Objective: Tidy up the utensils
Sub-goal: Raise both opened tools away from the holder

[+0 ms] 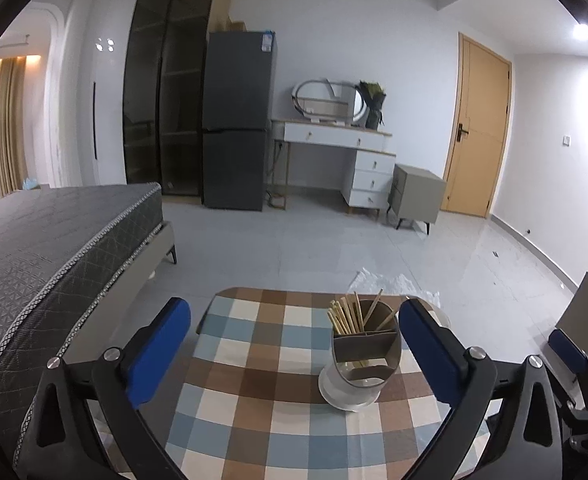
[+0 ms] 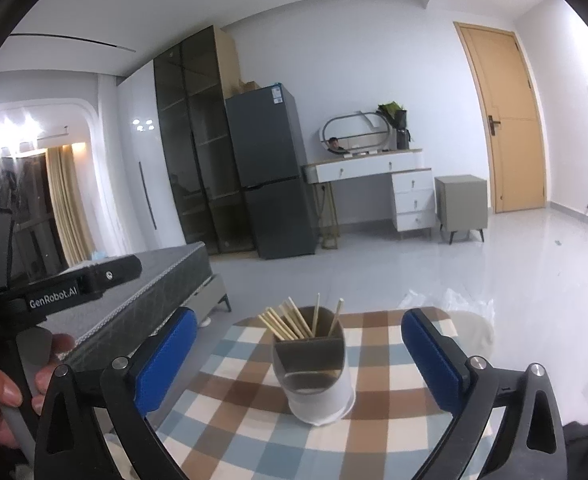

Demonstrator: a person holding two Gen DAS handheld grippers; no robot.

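Where checked cloth (image 2: 254, 432) lies, cylindrical holder (image 2: 314, 376), wooden chopsticks (image 2: 286, 322)

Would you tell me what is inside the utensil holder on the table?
Wooden chopsticks stand in the rear compartment of the utensil holder. The front compartment looks empty; its bottom and the sticks' lower ends are hidden by the walls.

1. Small table (image 1: 254, 432) w/ checked cloth (image 2: 230, 432), brown/blue/cream squares.
2. On it: utensil holder (image 1: 362, 364), upright, white base, divided top.
3. Chopsticks (image 2: 290, 322) stand in holder's rear compartment.
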